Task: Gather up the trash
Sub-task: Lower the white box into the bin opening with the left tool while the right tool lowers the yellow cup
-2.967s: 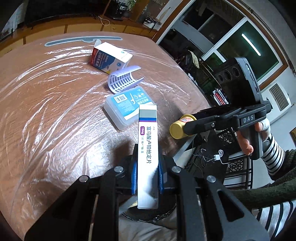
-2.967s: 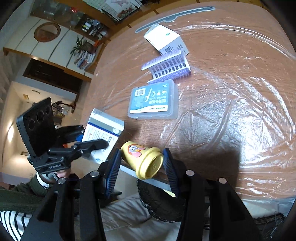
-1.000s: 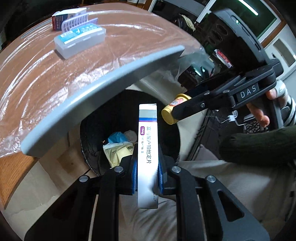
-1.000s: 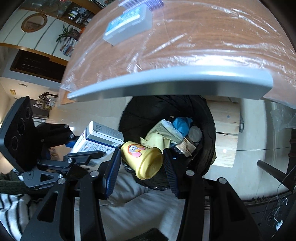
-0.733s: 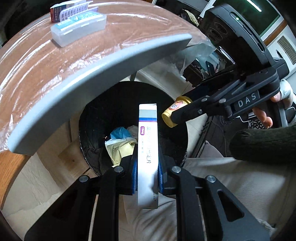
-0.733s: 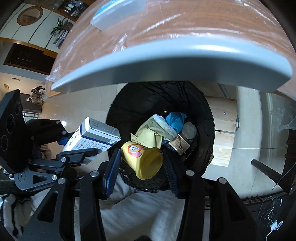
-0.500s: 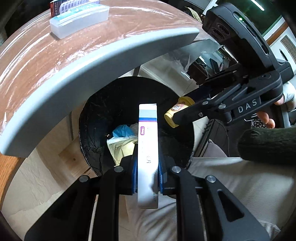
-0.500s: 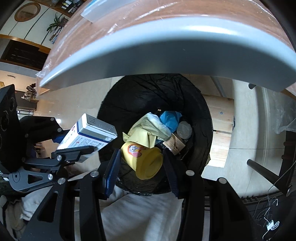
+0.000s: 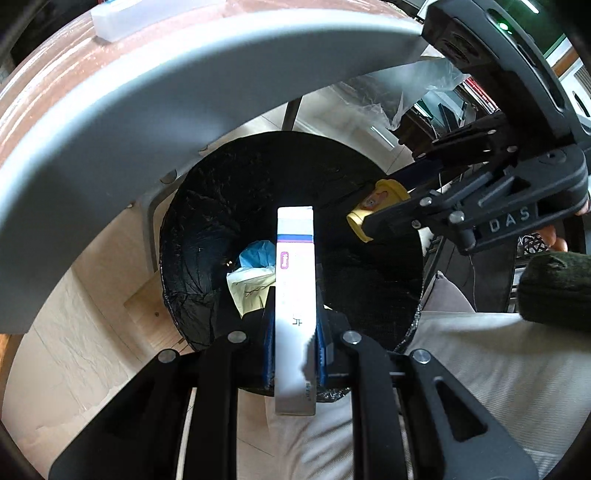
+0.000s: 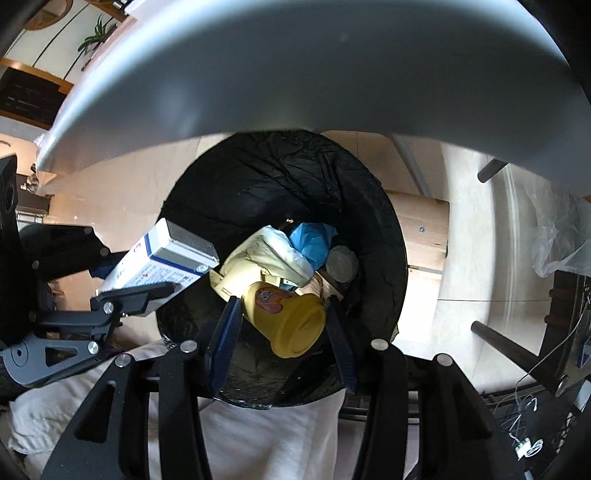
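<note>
My left gripper [image 9: 294, 314] is shut on a long white medicine box [image 9: 295, 280] and holds it over the black-lined trash bin [image 9: 221, 192]. The box also shows in the right wrist view [image 10: 162, 262]. My right gripper [image 10: 284, 314] is shut on a small yellow bottle [image 10: 286, 319] with a cartoon label, over the same bin [image 10: 258, 177]. The bottle shows at the right of the left wrist view [image 9: 376, 206]. The bin holds crumpled cream paper [image 10: 266, 254], a blue wrapper [image 10: 312, 243] and other bits.
The grey rim of the plastic-covered table [image 9: 155, 88] arches over the bin in both views [image 10: 295, 74]. A clear plastic box [image 9: 147, 14] lies on the table top. A wooden block [image 10: 424, 240] and metal legs [image 10: 513, 354] stand beside the bin. Light trousers fill the foreground.
Both grippers have dropped from above the table to below its edge and moved closer over the bin, each still holding its item. The bin now fills more of both views.
</note>
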